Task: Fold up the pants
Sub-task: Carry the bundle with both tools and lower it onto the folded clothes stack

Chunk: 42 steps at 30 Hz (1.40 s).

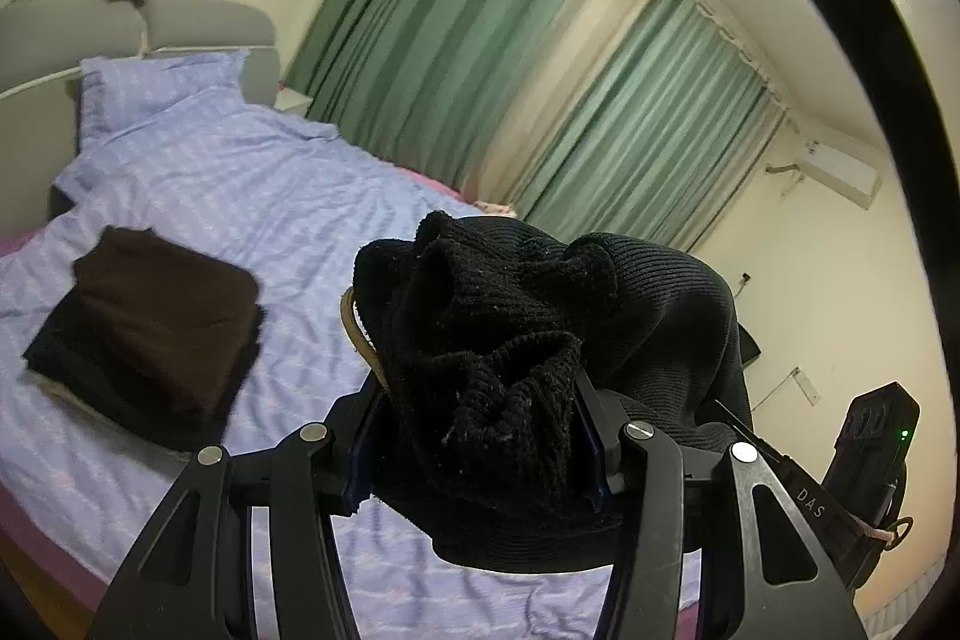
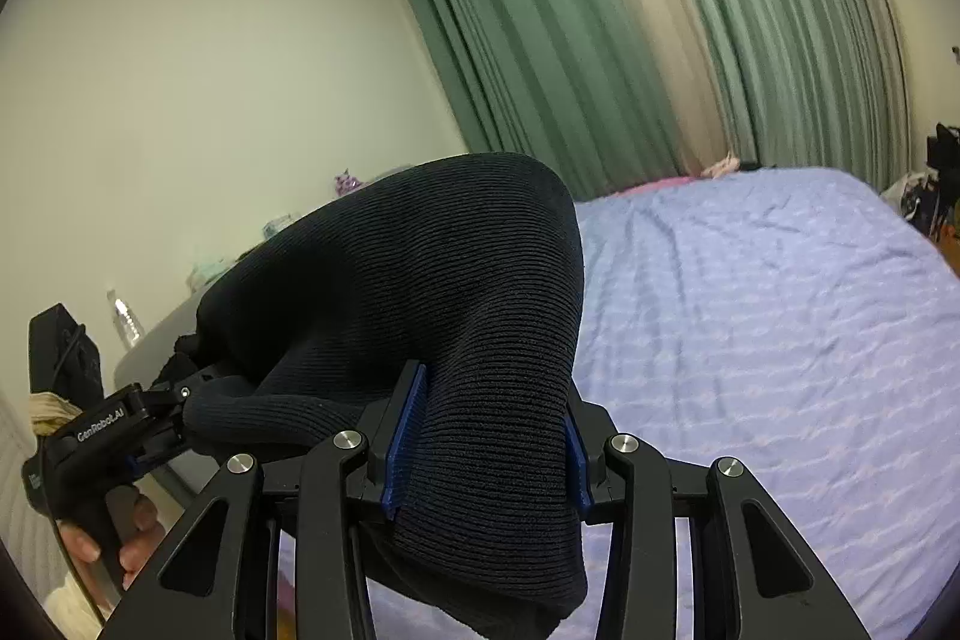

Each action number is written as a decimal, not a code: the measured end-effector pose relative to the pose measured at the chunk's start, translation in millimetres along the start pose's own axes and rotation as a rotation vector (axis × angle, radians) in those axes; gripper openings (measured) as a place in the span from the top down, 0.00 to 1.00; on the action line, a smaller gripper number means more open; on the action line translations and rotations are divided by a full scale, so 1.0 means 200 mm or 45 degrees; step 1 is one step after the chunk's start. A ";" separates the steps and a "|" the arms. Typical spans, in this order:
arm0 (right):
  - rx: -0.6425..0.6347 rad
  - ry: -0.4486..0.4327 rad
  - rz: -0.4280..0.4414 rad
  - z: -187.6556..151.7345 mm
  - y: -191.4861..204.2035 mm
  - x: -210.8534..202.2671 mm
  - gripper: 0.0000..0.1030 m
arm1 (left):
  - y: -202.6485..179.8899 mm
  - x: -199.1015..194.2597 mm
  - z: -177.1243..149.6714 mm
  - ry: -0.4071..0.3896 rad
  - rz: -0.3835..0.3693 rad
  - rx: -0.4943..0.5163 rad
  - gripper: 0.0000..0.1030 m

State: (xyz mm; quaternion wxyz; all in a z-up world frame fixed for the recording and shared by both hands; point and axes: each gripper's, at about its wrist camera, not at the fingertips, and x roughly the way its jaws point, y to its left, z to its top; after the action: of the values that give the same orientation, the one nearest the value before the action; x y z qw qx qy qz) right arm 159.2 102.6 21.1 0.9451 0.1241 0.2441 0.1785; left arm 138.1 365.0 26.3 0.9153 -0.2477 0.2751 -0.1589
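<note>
Black ribbed knit pants (image 1: 516, 334) hang folded and bunched in the air above the bed, held between both grippers. My left gripper (image 1: 474, 436) is shut on a thick bunched end of them. In the right wrist view the same pants (image 2: 432, 292) drape over my right gripper (image 2: 486, 436), which is shut on a folded layer between its blue pads (image 2: 405, 436). The left gripper (image 2: 150, 418) shows at the left of that view, in a person's hand (image 2: 114, 538). The right gripper's body (image 1: 870, 454) shows at the right edge of the left wrist view.
A stack of folded dark brown and black clothes (image 1: 150, 322) lies on the lilac bedcover (image 1: 288, 196) at the left. A pillow (image 1: 156, 82) and grey headboard (image 1: 198, 22) stand behind. Green curtains (image 2: 540, 40) line the far wall. A water bottle (image 2: 127, 322) stands at the left.
</note>
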 end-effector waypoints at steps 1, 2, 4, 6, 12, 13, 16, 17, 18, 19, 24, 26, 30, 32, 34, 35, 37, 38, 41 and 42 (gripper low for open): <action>-0.002 0.018 0.005 -0.01 0.04 0.02 0.61 | 0.04 -0.03 0.00 0.005 0.007 -0.021 0.50; -0.008 0.036 0.010 -0.02 0.08 0.04 0.61 | 0.09 -0.06 -0.01 0.008 0.016 -0.048 0.50; -0.033 0.072 0.018 -0.03 0.15 0.08 0.61 | 0.15 -0.12 -0.01 0.012 0.034 -0.088 0.50; -0.061 0.099 0.045 -0.06 0.22 0.08 0.61 | 0.21 -0.18 -0.03 0.010 0.049 -0.133 0.50; -0.076 0.180 0.153 -0.13 0.29 0.17 0.61 | 0.33 -0.28 -0.09 -0.009 0.153 -0.181 0.50; -0.068 0.194 0.158 -0.13 0.28 0.18 0.61 | 0.36 -0.30 -0.09 -0.006 0.164 -0.190 0.50; -0.062 0.233 0.163 -0.14 0.31 0.23 0.61 | 0.44 -0.31 -0.08 0.003 0.172 -0.221 0.51; -0.078 0.241 0.159 -0.14 0.34 0.25 0.61 | 0.47 -0.32 -0.06 0.003 0.168 -0.230 0.51; -0.081 0.242 0.160 -0.15 0.36 0.27 0.61 | 0.52 -0.33 -0.06 0.001 0.165 -0.231 0.51; -0.080 0.244 0.160 -0.15 0.38 0.29 0.61 | 0.57 -0.33 -0.04 0.002 0.163 -0.232 0.51; -0.036 0.248 0.125 -0.17 0.56 0.49 0.61 | 0.83 -0.28 0.12 0.068 0.140 -0.217 0.51; 0.005 0.258 0.106 -0.19 0.61 0.56 0.61 | 0.94 -0.24 0.21 0.097 0.128 -0.178 0.51; 0.079 0.268 0.076 -0.21 0.69 0.75 0.61 | 1.15 -0.13 0.36 0.148 0.105 -0.148 0.51; 0.095 0.276 0.056 -0.21 0.73 0.86 0.61 | 1.27 -0.06 0.45 0.187 0.090 -0.136 0.51; 0.102 0.289 0.036 -0.20 0.77 0.99 0.61 | 1.36 0.01 0.51 0.218 0.079 -0.129 0.51; 0.101 0.297 0.025 -0.19 0.79 1.07 0.61 | 1.42 0.06 0.55 0.236 0.072 -0.125 0.51; 0.106 0.324 0.005 -0.18 0.84 1.19 0.61 | 1.50 0.15 0.61 0.260 0.065 -0.116 0.51; 0.102 0.330 -0.003 -0.17 0.85 1.24 0.61 | 1.56 0.20 0.65 0.269 0.056 -0.112 0.51; 0.079 0.354 -0.042 -0.16 0.89 1.43 0.61 | 1.68 0.35 0.72 0.298 0.044 -0.107 0.51; 0.082 0.366 -0.055 -0.16 0.89 1.49 0.61 | 1.72 0.40 0.74 0.311 0.043 -0.111 0.51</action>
State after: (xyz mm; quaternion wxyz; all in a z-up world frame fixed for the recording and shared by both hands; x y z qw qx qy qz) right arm 337.4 386.9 -72.3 0.8995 0.1222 0.3853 0.1661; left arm 340.9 670.1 -85.9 0.8659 -0.2614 0.3952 -0.1605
